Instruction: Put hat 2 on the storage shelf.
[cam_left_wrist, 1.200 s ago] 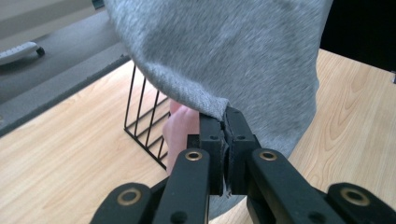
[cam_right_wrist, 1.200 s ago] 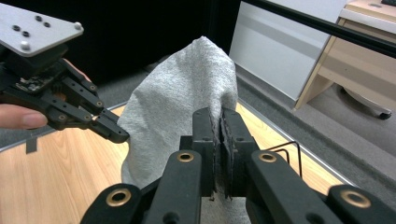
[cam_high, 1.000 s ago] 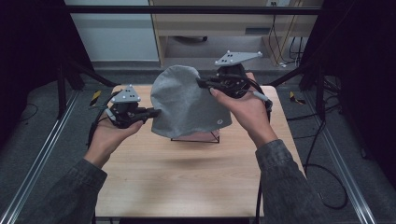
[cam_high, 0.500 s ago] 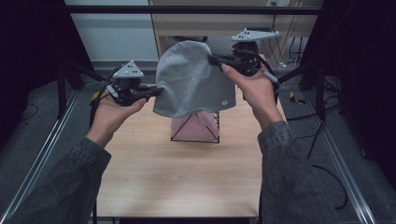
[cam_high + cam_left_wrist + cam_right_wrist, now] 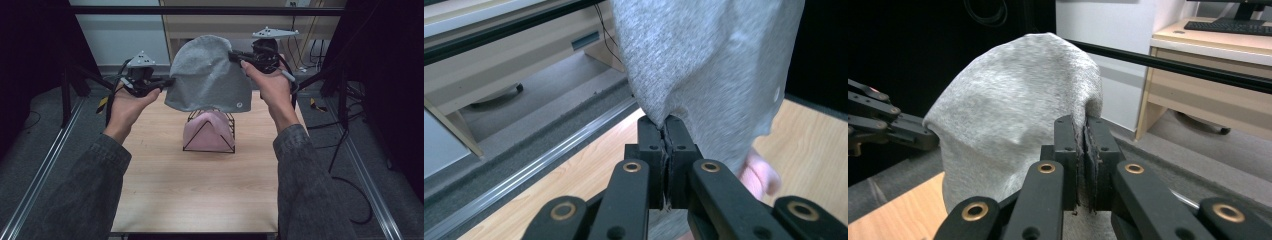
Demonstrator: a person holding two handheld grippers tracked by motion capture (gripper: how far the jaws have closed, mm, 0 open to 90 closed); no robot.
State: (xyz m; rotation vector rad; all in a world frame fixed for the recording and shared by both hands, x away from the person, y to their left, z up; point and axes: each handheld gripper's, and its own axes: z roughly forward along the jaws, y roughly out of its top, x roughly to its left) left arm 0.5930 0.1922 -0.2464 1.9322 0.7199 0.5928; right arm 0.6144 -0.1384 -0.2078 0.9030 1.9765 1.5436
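Tabletop (image 5: 165, 190): grey beanie (image 5: 207, 75) (gripper-pinched, aloft)

So the surface here is a light wood-grain table (image 5: 200, 190), rectangular, sitting in the middle and lower part of the high view and running right down to the bottom edge of the frame. There's 1 thing standing directly on it: a black wire stand (image 5: 189, 145) with triangular sides, just above the center of the frame toward the table's far edge, and something pink (image 5: 207, 131) sits inside that frame. The tabletop around it is plain wood. A corner of the same wood also shows at the lower right of the left gripper view (image 5: 814, 145).
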